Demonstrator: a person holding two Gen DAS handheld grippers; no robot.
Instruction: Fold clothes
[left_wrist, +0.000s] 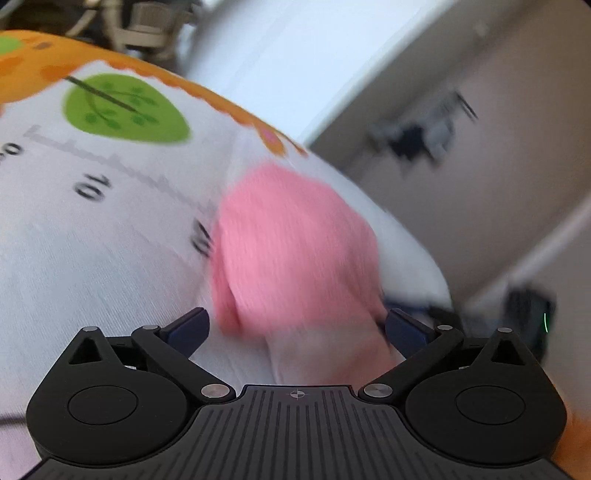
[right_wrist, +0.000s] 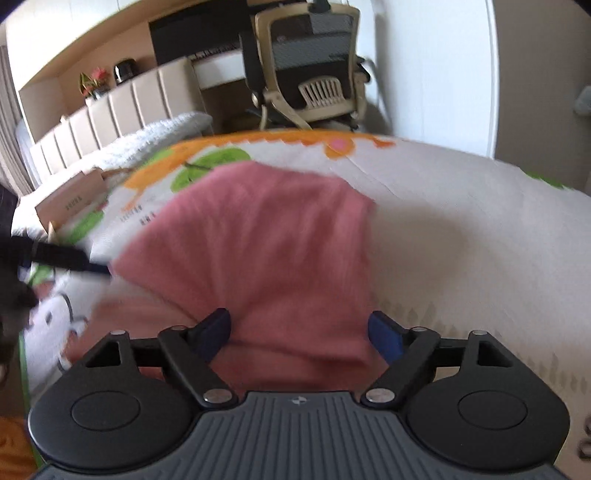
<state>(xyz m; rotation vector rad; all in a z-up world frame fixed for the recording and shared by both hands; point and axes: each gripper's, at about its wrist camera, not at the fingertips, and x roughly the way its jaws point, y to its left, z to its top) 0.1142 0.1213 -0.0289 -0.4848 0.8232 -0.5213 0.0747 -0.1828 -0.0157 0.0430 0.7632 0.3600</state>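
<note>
Left tongs (left_wrist: 297, 325) released, straddling pink garment (left_wrist: 291, 240); right tongs (right_wrist: 299, 330) likewise released astride pink cloth; bedspread (right_wrist: 461, 221) beneath; poised for fold grip.

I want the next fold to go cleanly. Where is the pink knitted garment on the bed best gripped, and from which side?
Probably the pink knitted garment is best taken at its near edge, approached low from the side facing the right gripper. It lies spread on the printed white bedsheet, and that edge already sits between the open fingers. Blur hides any hem.

bed: printed sheet (right_wrist: 461, 221); beige headboard (right_wrist: 110, 107) | mesh office chair (right_wrist: 314, 66); white wall (right_wrist: 424, 74)
</note>
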